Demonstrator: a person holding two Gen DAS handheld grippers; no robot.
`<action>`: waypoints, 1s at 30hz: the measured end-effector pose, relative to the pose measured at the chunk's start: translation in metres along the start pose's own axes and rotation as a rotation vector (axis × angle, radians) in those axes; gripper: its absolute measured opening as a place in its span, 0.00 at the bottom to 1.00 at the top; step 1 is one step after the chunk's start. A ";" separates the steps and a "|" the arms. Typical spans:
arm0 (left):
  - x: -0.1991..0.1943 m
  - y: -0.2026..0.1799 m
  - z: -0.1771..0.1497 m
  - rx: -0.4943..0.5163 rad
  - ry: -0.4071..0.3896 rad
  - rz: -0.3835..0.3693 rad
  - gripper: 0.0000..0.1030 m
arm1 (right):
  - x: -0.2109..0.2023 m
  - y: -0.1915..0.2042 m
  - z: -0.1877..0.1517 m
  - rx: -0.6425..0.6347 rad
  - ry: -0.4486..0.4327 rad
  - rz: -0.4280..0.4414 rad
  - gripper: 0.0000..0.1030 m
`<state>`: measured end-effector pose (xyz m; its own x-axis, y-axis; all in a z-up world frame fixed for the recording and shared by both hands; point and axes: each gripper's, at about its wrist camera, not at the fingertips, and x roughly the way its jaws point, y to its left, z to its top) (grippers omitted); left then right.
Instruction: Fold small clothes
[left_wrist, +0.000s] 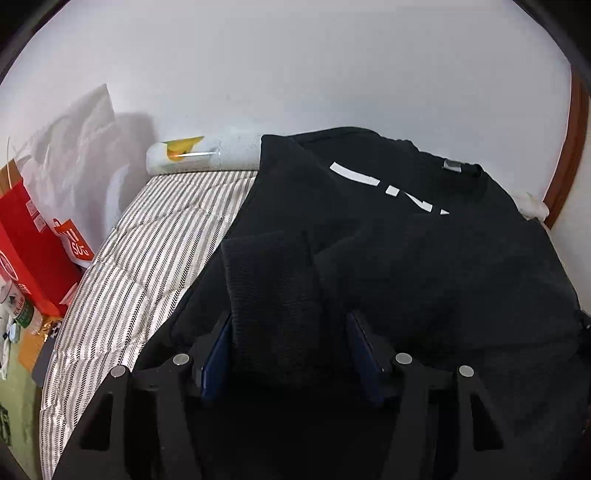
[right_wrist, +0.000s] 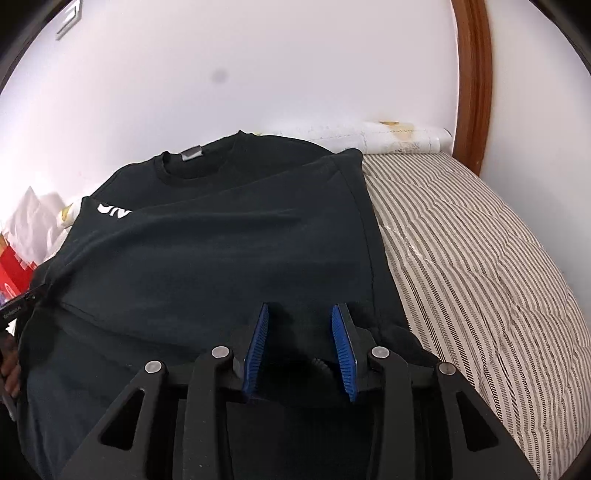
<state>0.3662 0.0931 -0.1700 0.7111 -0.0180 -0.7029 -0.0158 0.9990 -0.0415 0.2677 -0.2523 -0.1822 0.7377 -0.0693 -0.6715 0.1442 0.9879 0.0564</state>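
A black sweatshirt (left_wrist: 424, 266) with white lettering lies on a striped bed cover (left_wrist: 147, 251), both sleeves folded in over its front. My left gripper (left_wrist: 288, 317) is open, its blue pads (left_wrist: 221, 339) on either side of the ribbed cuff (left_wrist: 269, 280) of the left sleeve, which lies between them. In the right wrist view the sweatshirt (right_wrist: 221, 251) fills the middle. My right gripper (right_wrist: 300, 314) is open and empty, low over the garment's near right part, beside its right edge.
The striped bed cover (right_wrist: 480, 266) extends to the right. A white roll (left_wrist: 207, 155) lies along the wall at the bed's far end. A red box (left_wrist: 26, 236) and bags stand left of the bed. A wooden frame (right_wrist: 476, 74) rises at the right.
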 end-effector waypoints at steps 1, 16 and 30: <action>0.000 0.002 0.000 -0.008 0.000 -0.005 0.57 | 0.005 0.001 0.000 -0.002 0.024 -0.006 0.36; 0.005 0.014 -0.002 -0.092 0.030 -0.066 0.59 | 0.008 0.006 -0.002 -0.029 0.031 -0.049 0.36; 0.011 0.011 -0.004 -0.072 0.048 -0.058 0.64 | 0.008 0.007 -0.002 -0.036 0.029 -0.057 0.36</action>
<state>0.3715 0.1041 -0.1809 0.6777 -0.0792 -0.7311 -0.0271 0.9908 -0.1325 0.2730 -0.2455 -0.1887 0.7097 -0.1221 -0.6939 0.1612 0.9869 -0.0088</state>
